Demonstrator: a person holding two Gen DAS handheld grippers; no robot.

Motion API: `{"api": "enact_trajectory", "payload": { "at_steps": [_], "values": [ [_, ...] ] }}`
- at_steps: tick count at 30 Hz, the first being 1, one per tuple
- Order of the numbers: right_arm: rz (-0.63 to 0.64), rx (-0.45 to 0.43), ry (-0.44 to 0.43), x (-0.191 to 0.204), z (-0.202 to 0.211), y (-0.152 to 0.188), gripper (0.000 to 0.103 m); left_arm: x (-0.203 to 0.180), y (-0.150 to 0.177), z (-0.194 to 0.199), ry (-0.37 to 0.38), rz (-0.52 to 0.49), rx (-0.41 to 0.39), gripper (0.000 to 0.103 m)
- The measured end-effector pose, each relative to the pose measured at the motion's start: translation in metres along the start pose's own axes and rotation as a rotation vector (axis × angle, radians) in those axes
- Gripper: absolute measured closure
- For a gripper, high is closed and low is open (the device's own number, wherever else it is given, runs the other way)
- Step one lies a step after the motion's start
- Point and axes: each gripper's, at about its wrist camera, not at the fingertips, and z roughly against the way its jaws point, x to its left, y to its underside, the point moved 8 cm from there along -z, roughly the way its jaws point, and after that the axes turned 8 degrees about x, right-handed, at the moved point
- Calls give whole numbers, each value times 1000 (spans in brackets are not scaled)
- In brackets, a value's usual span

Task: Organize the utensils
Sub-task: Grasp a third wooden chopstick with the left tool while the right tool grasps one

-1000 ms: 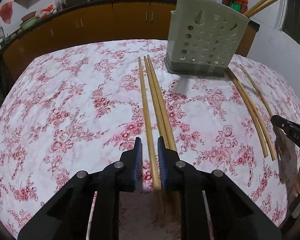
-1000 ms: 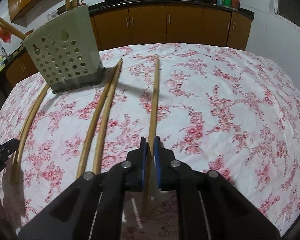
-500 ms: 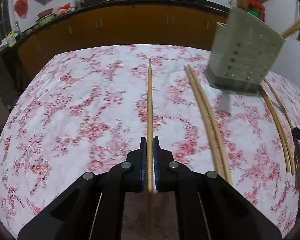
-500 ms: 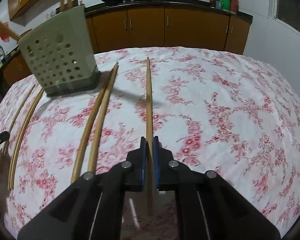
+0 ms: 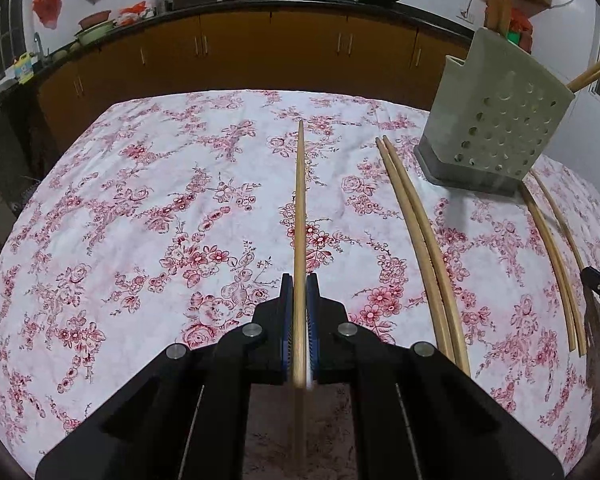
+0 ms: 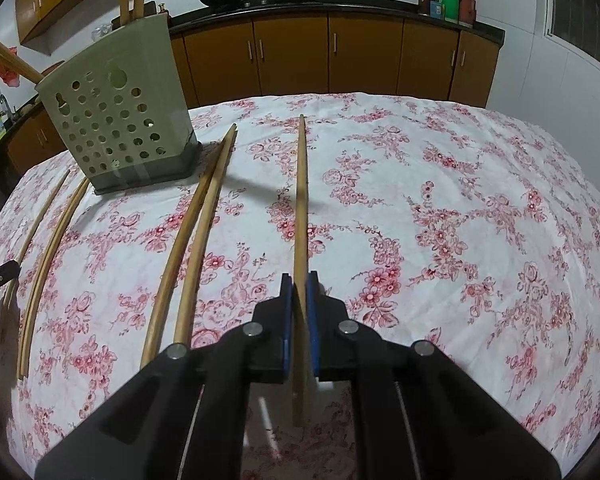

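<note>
Left wrist view, near field: the left gripper [image 5: 299, 320] is clamped on a single wooden chopstick [image 5: 299, 216], blue pads pressed to both sides, the stick running straight toward 12 o'clock above the floral tablecloth [image 5: 140, 220]. At 2 o'clock a pair of chopsticks [image 5: 420, 236] lies side by side on the cloth. Beyond it, at 1 o'clock, stands the perforated utensil holder [image 5: 496, 128], with chopsticks projecting from its top.

Right wrist view, near field: the right gripper [image 6: 299, 320] is likewise closed on its own chopstick [image 6: 301, 200], pointing to 12 o'clock. At 10 o'clock lies the pair [image 6: 196, 232]; farther, at 11 o'clock, the holder [image 6: 120, 120]. Cabinets [image 6: 332, 52] form the far background.
</note>
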Motion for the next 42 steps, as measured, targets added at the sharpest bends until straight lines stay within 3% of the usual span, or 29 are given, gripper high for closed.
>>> {"api": "enact_trajectory", "payload": {
  "at_steps": [10,38,42],
  "values": [
    [4,1,6,2,0,1,93,0,2,0,20,15,-1,95],
    [7,3,3,-3,5,4,94,-3,18,12,-21,-57,5,95],
    [-11,-44,-1,-10,22,-4,94,-1,14,20,-16,-52,-3,96]
  ]
}}
